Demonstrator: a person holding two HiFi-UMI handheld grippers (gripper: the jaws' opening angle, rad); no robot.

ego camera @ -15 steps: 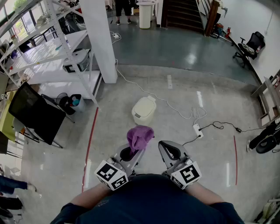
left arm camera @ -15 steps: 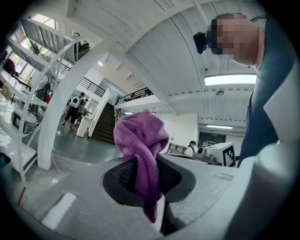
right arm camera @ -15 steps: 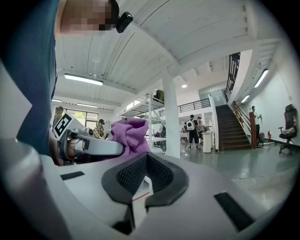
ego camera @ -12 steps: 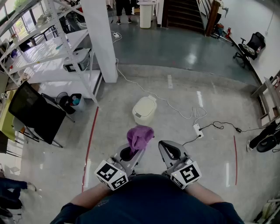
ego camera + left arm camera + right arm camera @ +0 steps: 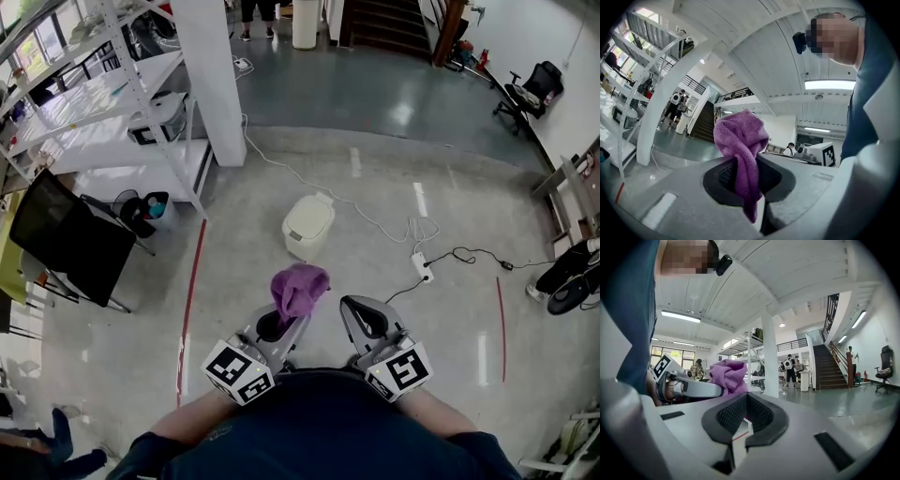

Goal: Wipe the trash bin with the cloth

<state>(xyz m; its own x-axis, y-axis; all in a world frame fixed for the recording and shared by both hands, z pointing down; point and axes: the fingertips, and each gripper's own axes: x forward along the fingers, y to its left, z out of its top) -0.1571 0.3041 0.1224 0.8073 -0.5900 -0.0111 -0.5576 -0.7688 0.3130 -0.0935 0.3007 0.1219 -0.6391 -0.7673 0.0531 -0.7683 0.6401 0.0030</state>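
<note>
A small cream trash bin [image 5: 308, 226] with a closed lid stands on the concrete floor ahead of me, in the head view. My left gripper [image 5: 284, 323] is shut on a purple cloth [image 5: 298, 290], held well short of the bin. The cloth [image 5: 740, 140] bunches above the closed jaws and a strip hangs down between them. My right gripper [image 5: 361, 323] is beside the left one, shut with nothing in it. In the right gripper view the cloth [image 5: 729, 375] and the left gripper show to the left.
A white cable [image 5: 309, 185] runs past the bin to a power strip [image 5: 422, 267]. A white pillar [image 5: 214, 80] and metal shelving [image 5: 103, 112] stand at the left, with a black chair [image 5: 70, 239]. Red tape lines [image 5: 190, 300] mark the floor. Stairs [image 5: 389, 23] are at the back.
The view has shifted forward a little; the bin sits slightly nearer the top. Both grippers and the cloth keep their places.
</note>
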